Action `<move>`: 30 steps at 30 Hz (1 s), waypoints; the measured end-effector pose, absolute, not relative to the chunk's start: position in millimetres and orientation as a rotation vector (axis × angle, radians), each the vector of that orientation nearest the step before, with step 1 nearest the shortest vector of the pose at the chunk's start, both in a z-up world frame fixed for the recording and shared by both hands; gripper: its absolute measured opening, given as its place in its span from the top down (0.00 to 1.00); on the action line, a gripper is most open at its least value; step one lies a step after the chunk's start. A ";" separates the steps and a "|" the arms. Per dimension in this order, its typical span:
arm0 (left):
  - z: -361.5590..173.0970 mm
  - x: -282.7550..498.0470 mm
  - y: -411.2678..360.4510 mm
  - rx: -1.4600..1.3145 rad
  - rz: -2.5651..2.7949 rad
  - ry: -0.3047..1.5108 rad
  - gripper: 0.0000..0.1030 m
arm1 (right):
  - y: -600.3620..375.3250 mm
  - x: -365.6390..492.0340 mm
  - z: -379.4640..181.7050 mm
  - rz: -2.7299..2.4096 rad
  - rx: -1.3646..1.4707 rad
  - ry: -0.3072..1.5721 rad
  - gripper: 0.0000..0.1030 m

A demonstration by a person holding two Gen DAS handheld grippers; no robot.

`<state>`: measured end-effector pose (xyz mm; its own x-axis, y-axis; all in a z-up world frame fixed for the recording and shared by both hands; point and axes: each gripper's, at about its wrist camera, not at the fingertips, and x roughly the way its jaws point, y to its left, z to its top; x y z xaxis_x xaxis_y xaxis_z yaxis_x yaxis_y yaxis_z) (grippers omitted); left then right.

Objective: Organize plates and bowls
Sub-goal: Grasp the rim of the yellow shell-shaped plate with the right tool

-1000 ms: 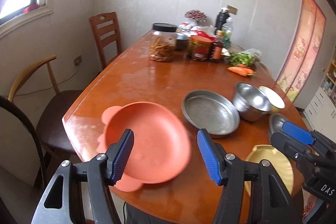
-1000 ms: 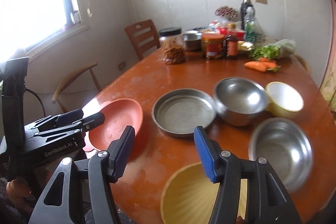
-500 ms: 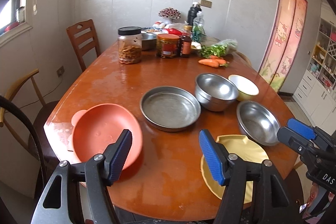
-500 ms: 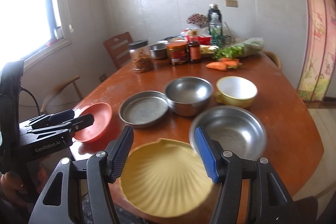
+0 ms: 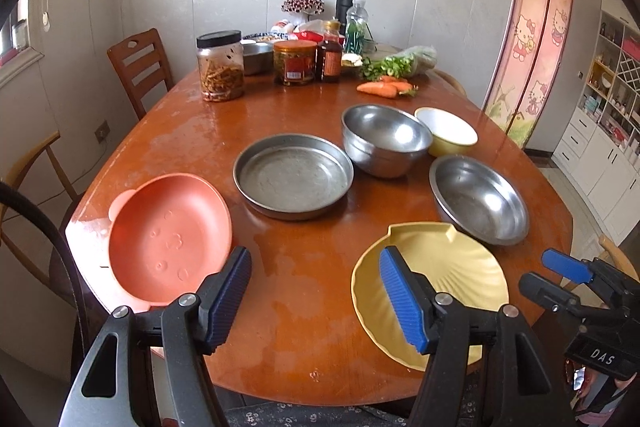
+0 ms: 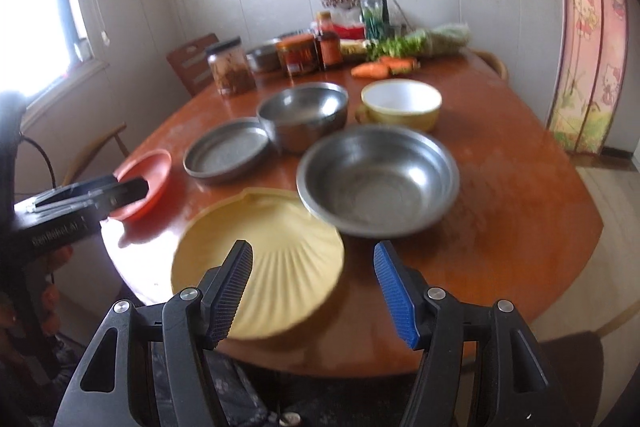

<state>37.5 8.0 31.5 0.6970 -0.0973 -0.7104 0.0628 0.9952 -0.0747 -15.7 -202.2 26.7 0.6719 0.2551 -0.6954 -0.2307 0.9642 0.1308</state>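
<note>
Both the left gripper (image 5: 316, 295) and right gripper (image 6: 314, 293) hang empty, jaws apart, over the tabletop's (image 5: 304, 291) near edge, so gathering seems unstarted; next needs a plate chosen.

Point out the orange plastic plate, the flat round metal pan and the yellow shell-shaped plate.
orange plastic plate (image 5: 168, 247): left wrist view, middle of its inner face.
flat round metal pan (image 5: 292, 177): left wrist view, centre of its flat bottom.
yellow shell-shaped plate (image 6: 276, 267): right wrist view, on its ribbed middle.
</note>
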 end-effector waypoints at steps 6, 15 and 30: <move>18.9 40.5 2.7 -0.028 -0.094 0.834 0.36 | -201.1 -9.8 17.0 0.284 0.034 0.813 0.37; -2.1 45.2 -5.2 -0.021 -0.110 0.882 0.36 | -196.3 -0.8 -0.8 0.284 0.014 0.854 0.37; -26.8 60.6 -4.9 -0.082 -0.143 0.919 0.36 | -193.0 11.3 -23.1 0.273 0.017 0.865 0.45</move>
<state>60.6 -4.9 -26.8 0.5983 -0.1578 -0.7856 0.0879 0.9874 -0.1313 11.3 -193.0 -23.1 0.6161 0.2441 -0.7489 -0.2304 0.9650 0.1251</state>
